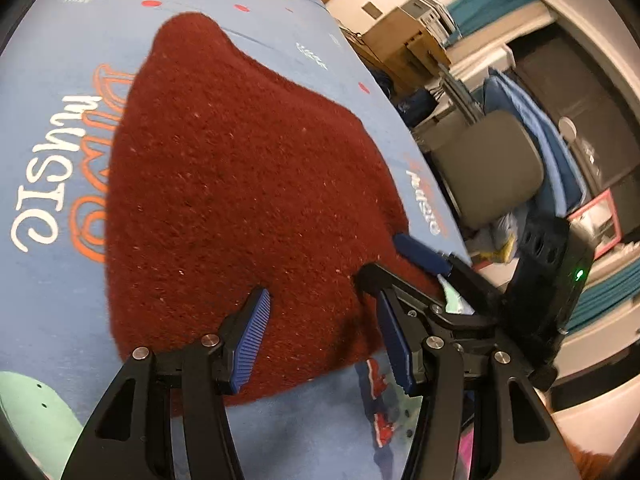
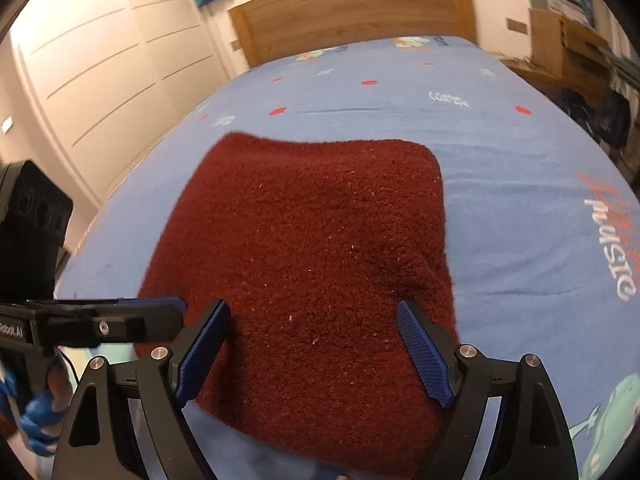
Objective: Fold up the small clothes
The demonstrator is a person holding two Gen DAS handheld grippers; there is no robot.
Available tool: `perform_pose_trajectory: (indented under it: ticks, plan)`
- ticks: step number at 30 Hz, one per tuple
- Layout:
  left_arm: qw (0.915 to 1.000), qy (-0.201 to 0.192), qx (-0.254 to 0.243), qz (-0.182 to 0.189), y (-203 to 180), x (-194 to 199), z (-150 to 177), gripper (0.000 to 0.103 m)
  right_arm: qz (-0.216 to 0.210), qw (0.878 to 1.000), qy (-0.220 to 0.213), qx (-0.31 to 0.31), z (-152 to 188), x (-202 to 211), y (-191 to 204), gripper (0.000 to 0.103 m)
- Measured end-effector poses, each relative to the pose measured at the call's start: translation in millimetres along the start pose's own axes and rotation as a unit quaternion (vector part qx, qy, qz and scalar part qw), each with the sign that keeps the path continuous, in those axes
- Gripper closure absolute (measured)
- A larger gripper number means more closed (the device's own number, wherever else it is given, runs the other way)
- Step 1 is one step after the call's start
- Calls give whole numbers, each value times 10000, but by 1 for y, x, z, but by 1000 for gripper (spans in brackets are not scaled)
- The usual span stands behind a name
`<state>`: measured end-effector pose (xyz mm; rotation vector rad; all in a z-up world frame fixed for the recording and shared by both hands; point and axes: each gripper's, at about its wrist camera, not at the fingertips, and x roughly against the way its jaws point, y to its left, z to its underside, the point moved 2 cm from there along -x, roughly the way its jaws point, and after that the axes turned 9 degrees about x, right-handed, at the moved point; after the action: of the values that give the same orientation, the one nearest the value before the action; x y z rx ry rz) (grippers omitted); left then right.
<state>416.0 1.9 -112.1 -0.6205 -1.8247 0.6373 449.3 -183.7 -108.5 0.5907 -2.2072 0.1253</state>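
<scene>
Here, in the left wrist view, the left gripper [image 1: 320, 336] stood released, jaws spread, empty. The dark red cloth [image 1: 240, 184] lay flat on the blue printed bedsheet [image 1: 60, 120], reaching from between the fingers forward. The right gripper [image 1: 404, 276] entered at the right, resting on the cloth's edge.

In the right wrist view, the right gripper [image 2: 316, 356] was likewise spread, gripping nothing. The cloth [image 2: 312, 248] lay between and ahead of its fingers. The left gripper [image 2: 132, 316] sat at the cloth's left edge.
</scene>
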Motion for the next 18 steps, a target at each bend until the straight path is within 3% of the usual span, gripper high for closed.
perform_pose_trajectory:
  ticks: [7,12,14,18]
  plan:
    - [9999,-47,87,-96,5,-8,-5,54,9,9994,-8,343,12,1,-6,16]
    - [9992,-283,-227,-178,-10,18,-9,54,-203,9998,-84,27,10,8,-11,16]
    - [9971,-458,-403,-466,-6,25,-13,54,-342,9994,-92,-39,10,12,-13,16]
    - [9980,-325,-304,-452,8,17,-10,54,-489,9987,-86,-123,8,21,-14,16]
